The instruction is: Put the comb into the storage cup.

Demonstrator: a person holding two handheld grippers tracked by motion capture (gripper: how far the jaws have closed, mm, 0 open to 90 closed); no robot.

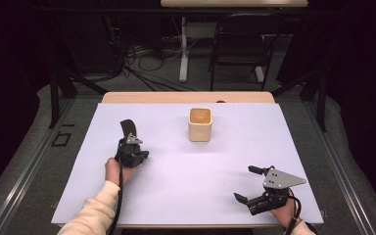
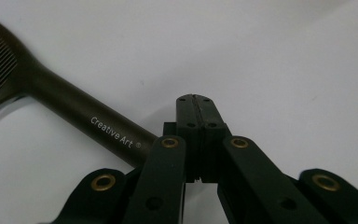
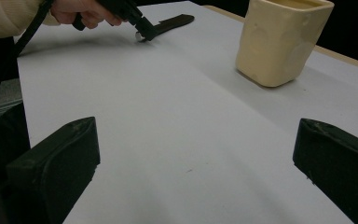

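Closest to the lens, both black jaws of my right gripper (image 3: 191, 172) stand wide apart with nothing but bare white tabletop (image 1: 186, 186) between them; I judge I am keeping it parked at my near right so it stays out of the way while the other hand works. Well ahead of it and off to one side stands the cream cup (image 3: 282, 39), upright with its mouth open, apart from both grippers, a likely place for the tool to go, though that is only my reading. My left gripper (image 2: 196, 105) is fully closed, its pads meeting in a thin line at the tip. A dark spatula (image 2: 70, 109) lies flat on the table just beside those jaws, its handle running under their left side and its ribbed blade stretching away ahead. Whether the handle is pinched low in the jaws or only lying against them I cannot tell. From the high view, the left gripper points away from me along the spatula's length, which would suit lifting it by the handle end.
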